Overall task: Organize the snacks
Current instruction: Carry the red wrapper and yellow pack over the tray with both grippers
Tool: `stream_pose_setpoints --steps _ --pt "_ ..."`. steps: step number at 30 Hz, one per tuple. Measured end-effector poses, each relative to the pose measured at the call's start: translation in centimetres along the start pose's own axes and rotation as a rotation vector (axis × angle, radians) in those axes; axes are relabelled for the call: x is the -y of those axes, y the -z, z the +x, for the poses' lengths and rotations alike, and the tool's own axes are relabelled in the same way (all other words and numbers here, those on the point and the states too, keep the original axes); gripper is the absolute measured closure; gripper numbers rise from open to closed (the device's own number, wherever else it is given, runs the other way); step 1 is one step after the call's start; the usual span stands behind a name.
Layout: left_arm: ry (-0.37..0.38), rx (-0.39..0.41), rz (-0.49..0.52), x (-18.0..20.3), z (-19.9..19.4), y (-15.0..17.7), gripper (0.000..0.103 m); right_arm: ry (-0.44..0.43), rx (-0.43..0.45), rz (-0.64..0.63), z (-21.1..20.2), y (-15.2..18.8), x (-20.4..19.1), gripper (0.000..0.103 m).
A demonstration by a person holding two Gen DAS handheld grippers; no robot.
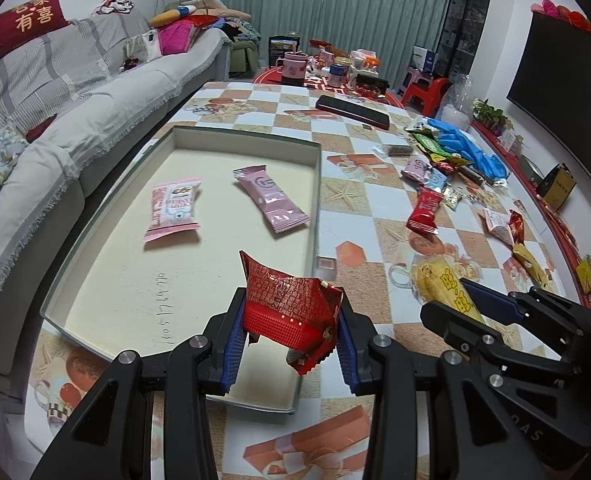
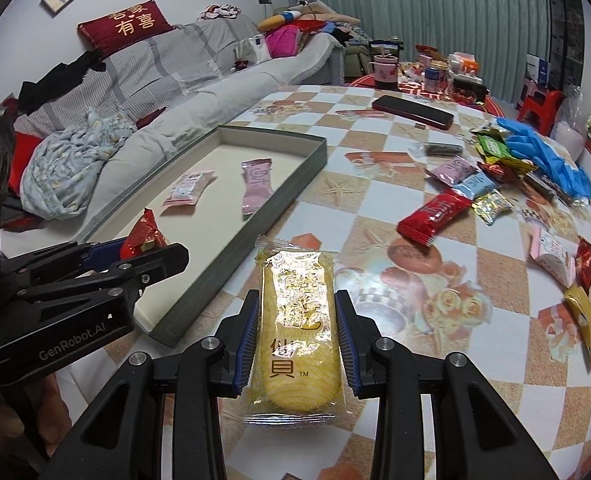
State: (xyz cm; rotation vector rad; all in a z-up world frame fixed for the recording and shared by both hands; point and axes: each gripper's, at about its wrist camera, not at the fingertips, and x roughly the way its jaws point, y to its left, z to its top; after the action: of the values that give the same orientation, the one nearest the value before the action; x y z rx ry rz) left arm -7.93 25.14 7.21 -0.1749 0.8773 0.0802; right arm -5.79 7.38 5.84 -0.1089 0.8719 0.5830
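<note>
left gripper [image 1: 291, 344] clamping a crumpled red snack packet [image 1: 291, 308], hanging over the near end of the shallow tray [image 1: 315, 208] | right gripper [image 2: 297, 344] pinching a yellow rice-cracker packet [image 2: 295, 336], hovering over the table [image 2: 375, 184] right of the tray | two pink packets [image 1: 215, 204] lying inside

The red snack packet [image 1: 291, 312] is crinkled foil, glossy and embossed with a fine pattern. The yellow rice cracker [image 2: 295, 336] sits in clear, shiny plastic film that throws back glare. Each hand-held gripper, left [image 1: 291, 344] and right [image 2: 297, 344], is matt black plastic with bright metal rivets and ribbed blue pads [image 2: 245, 344]. The tray [image 1: 315, 184] looks like cardboard, dull grey-green outside with a matt cream lining. The table [image 2: 435, 360] wears a smooth, slightly glossy printed cover. The sofa [image 1: 75, 92] has a woven grey cloth throw.
</note>
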Motion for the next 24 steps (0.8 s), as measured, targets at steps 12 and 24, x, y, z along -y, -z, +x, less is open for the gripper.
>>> stream_pose_setpoints --steps 12,24 --pt "-0.052 -0.008 -0.051 -4.0 -0.2 -0.2 0.060 -0.049 -0.011 -0.084 1.9 -2.0 -4.7 0.065" --pt "-0.103 -0.062 -0.118 -8.1 1.3 -0.4 0.060 -0.061 -0.060 -0.130 4.8 -3.2 -7.2 0.065"
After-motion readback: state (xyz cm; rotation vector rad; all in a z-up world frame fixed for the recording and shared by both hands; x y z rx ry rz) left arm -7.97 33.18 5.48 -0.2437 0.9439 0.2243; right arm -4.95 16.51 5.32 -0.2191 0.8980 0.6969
